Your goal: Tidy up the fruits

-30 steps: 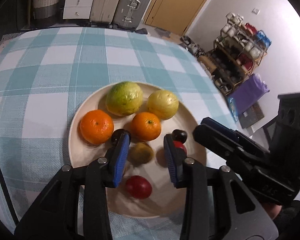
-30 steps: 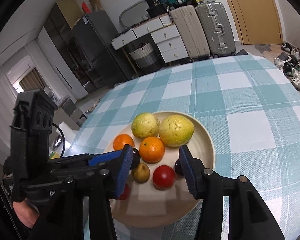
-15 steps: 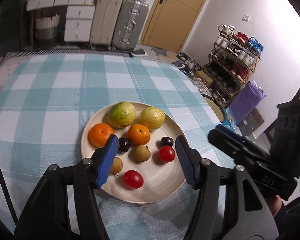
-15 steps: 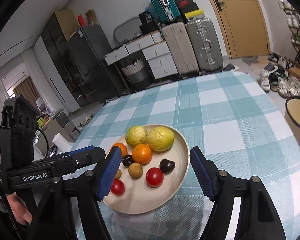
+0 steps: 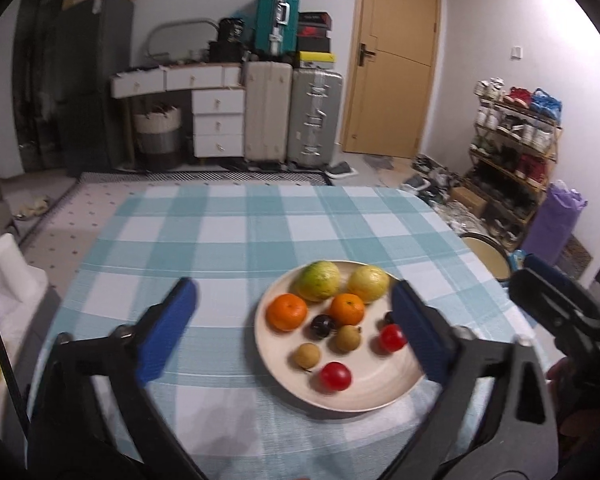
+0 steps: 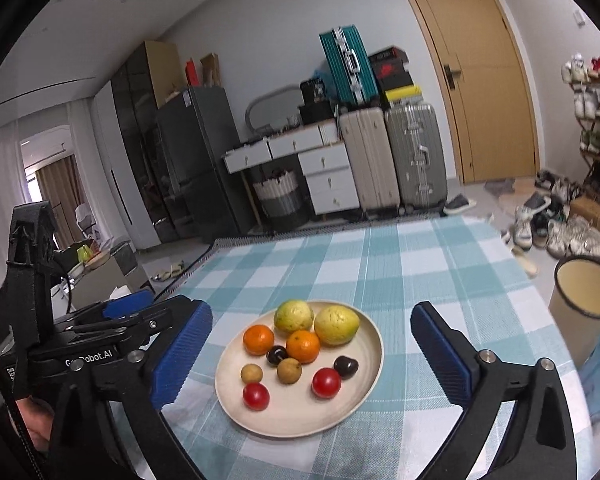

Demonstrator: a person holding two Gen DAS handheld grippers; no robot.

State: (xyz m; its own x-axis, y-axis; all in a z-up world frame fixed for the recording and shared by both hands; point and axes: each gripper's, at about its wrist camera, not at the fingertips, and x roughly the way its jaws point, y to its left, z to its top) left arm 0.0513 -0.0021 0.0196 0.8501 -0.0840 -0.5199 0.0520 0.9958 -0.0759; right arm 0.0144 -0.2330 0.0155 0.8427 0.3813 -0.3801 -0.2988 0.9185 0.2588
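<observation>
A cream plate (image 5: 374,386) (image 6: 300,416) on the checked table holds two yellow-green fruits (image 5: 320,280), two oranges (image 5: 287,312), two red tomatoes (image 5: 335,376), two brown longans (image 5: 307,356) and two dark plums (image 5: 323,326). My left gripper (image 5: 292,287) hangs above and short of the plate, its jaws opening wide with nothing held. My right gripper (image 6: 312,311) is likewise back from the plate, its jaws opening and nothing between them. Each gripper shows at the side of the other's view: the left gripper (image 6: 128,312), the right gripper (image 5: 540,280).
A teal-and-white checked cloth (image 5: 260,232) covers the table. A cream bin (image 6: 584,296) stands on the floor off the table's right edge. Suitcases (image 5: 292,112), white drawers (image 5: 218,120), a door and a shoe rack (image 5: 516,136) line the far walls.
Both grippers have pulled back and up from just over the fruit, and their jaws have spread wide. Both views have tilted up to show the room. The fruit lies as before.
</observation>
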